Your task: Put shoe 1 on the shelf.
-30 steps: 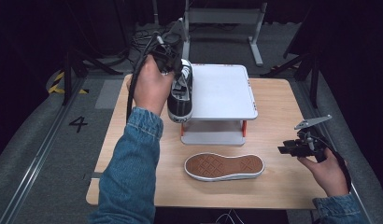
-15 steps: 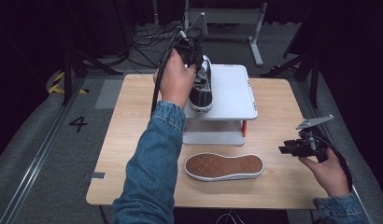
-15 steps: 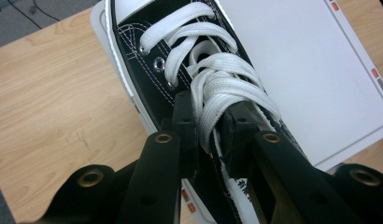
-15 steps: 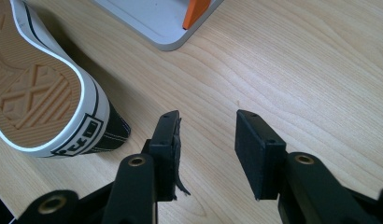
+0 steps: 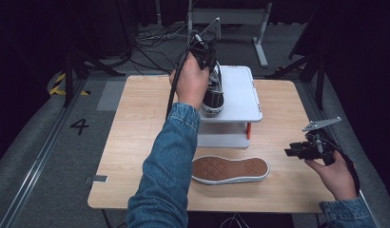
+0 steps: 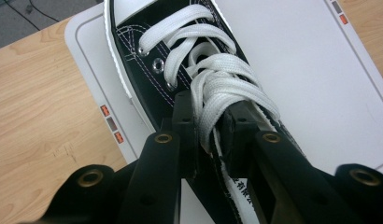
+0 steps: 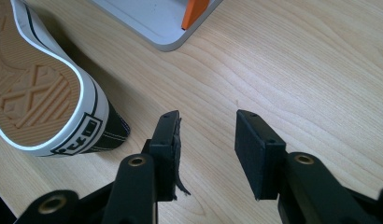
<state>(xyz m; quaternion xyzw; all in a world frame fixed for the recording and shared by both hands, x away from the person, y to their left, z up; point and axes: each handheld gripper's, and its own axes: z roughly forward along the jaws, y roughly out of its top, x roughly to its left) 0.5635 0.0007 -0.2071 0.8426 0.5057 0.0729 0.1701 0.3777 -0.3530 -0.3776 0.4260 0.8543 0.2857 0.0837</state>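
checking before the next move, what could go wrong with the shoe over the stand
The left gripper pinches the black shoe mainly by its laces and tongue, so it could swing or slip onto the white stand. It sits near the stand's left edge and may tip off. The second shoe lies sole-up, untouched.

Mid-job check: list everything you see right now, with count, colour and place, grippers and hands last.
held shoe: 1, black with white laces, upright on the shelf top
overturned shoe: 1, brown sole up, white rim, on the table in front of the shelf
shelf: 1, light grey with orange posts, two levels, mid-table
table: 1, light wood
left gripper: 1, black, shut on the held shoe at its laces
right gripper: 1, black, jaws apart with nothing between, above the table's right side
sleeves: 2, blue denim
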